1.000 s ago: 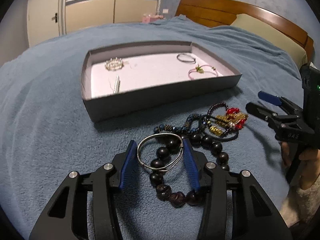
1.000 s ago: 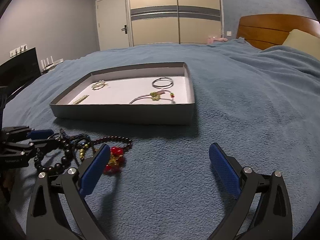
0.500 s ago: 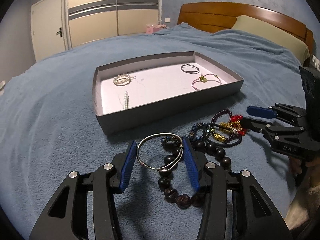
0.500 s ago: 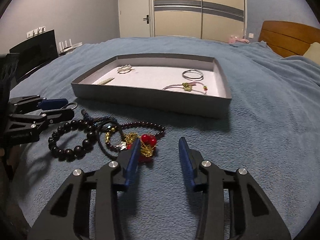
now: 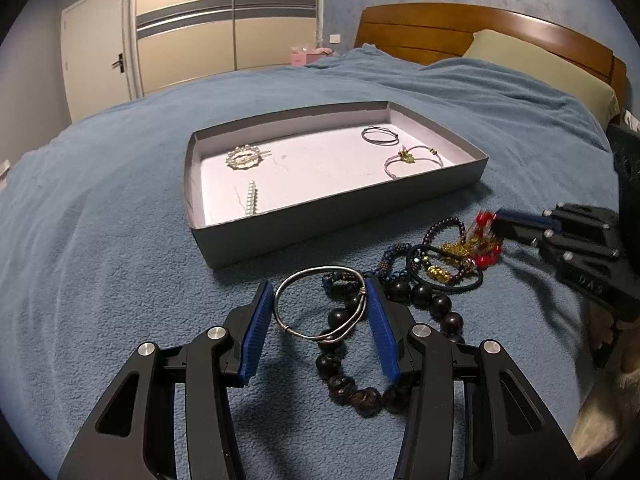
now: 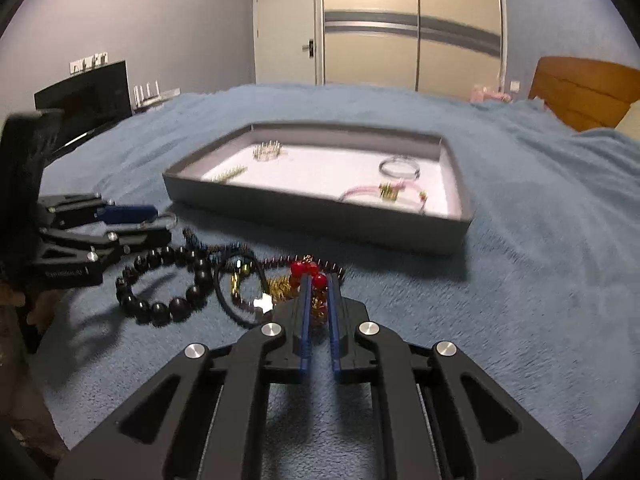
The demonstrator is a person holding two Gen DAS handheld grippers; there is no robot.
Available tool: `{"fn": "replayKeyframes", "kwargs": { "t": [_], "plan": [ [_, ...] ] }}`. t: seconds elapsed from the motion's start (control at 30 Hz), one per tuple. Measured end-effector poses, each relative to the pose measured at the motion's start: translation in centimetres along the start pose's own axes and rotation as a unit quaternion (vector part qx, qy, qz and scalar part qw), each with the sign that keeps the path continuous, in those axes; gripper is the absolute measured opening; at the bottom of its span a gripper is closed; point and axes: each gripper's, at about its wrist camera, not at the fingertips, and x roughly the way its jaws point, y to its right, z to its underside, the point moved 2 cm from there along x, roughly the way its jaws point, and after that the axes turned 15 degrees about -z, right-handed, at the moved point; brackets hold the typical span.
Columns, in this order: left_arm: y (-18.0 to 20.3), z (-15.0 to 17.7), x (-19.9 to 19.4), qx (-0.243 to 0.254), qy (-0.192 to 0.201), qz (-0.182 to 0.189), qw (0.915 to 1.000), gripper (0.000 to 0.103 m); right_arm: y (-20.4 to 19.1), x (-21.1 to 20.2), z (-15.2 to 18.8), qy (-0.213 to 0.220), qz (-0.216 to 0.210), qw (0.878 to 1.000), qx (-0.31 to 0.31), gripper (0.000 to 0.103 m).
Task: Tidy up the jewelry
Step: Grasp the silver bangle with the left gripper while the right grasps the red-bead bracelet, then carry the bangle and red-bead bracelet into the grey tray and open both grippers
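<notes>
**Jewelry pile on bed, both tongs engaged**

The loose jewelry lies in a pile on the blue blanket point(image 5: 120, 240) of the bed, just near of the grey tray point(image 5: 332, 216). The pile holds a silver wire bangle point(image 5: 320, 304), a dark large-bead bracelet point(image 5: 352, 364), a black cord loop point(image 5: 444, 268), a small-bead purple bracelet point(image 5: 440, 228) and a red-and-gold beaded piece point(image 6: 308, 276).

Left tongs point(image 5: 320, 312): half spread, one blue pad against each side of the silver wire bangle, pinching it across its width. The bangle sits above the dark large-bead bracelet.

Right tongs point(image 6: 318, 296): pressed nearly together, pinching the red-and-gold beaded piece at the right end of the pile. Red beads show just beyond the pad tips; gold links show in the narrow gap between the pads. In the left wrist view the same tongs point(image 5: 496, 220) enter from the right, the red beads blurred at their tip.

Tray contents, on the pale lining:
- pearl-rimmed oval brooch point(image 5: 244, 158), far left
- pearl bar clip point(image 5: 252, 198), near left
- thin dark ring bracelet point(image 5: 380, 135), far right
- pink cord bracelet point(image 5: 412, 160) with a gold charm, near right

Surroundings: wooden headboard point(image 5: 460, 28) and a pillow point(image 5: 540, 68) at the far right; a wardrobe point(image 5: 228, 20) and a door point(image 5: 96, 52) on the far wall; a dark screen point(image 6: 88, 100) at the left in the right wrist view
</notes>
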Motion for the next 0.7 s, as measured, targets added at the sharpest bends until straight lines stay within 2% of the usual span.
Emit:
{"fn": "replayKeyframes", "kwargs": {
  "t": [0.23,0.4,0.6,0.7],
  "plan": [
    [-0.2,-0.1,0.0,-0.002,0.001,-0.001,1.0000,0.049,0.5,-2.8,-1.6,0.059,0.015,0.998,0.004,0.007],
    [-0.5,-0.7,-1.2,-0.002,0.022,-0.012,0.9997,0.049,1.3,-4.6,-2.7,0.092,0.025,0.995,0.015,0.007],
    [-1.8,-2.9,-2.5,-0.013,0.049,-0.025,0.9984,0.049,1.9,-5.0,-3.9,0.099,0.031,0.994,0.019,0.007],
    [-2.2,-4.5,-2.5,-0.018,0.051,-0.017,0.9984,0.049,2.5,-4.8,-5.6,0.105,0.028,0.994,0.020,0.007]
  ]
}}
